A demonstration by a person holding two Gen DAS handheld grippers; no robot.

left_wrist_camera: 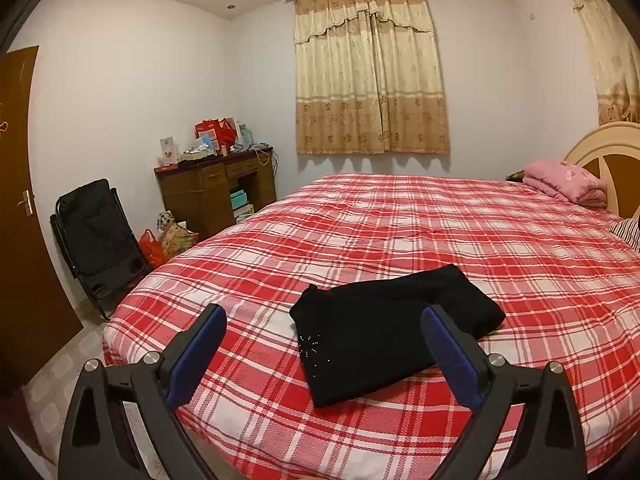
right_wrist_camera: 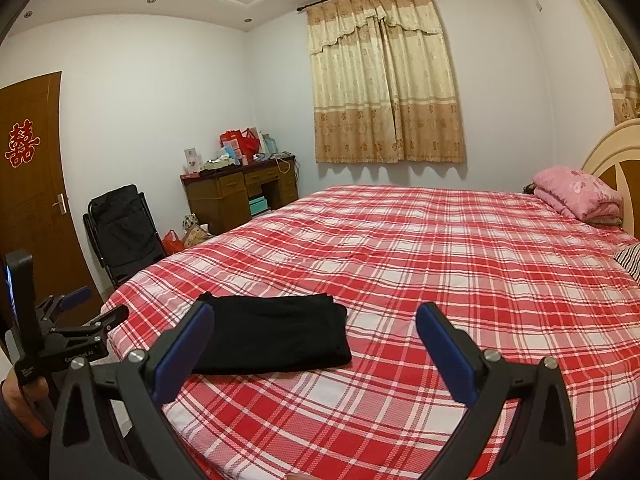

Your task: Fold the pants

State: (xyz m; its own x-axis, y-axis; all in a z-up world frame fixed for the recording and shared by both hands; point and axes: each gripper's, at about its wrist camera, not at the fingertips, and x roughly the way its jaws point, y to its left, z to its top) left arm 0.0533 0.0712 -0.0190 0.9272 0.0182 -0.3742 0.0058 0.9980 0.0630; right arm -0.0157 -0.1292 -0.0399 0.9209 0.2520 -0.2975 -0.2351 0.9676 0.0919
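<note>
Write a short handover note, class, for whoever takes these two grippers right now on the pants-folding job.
Left gripper: open, empty, above the near edge of the bed.
Right gripper: open, empty, pointing to the right of the pants.
Black pants: lying on the red plaid bed, near the edge, in a compact folded bundle.
Done: the folding looks complete.
Left: perhaps straighten the bundle's edges; otherwise nothing obvious.

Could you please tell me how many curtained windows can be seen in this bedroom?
2. The beige patterned curtain hangs closed on the far wall beyond the red plaid bed; a second matching curtain hangs on the right-hand wall above the cream headboard, partly cut off. Others may lie outside view.
</note>
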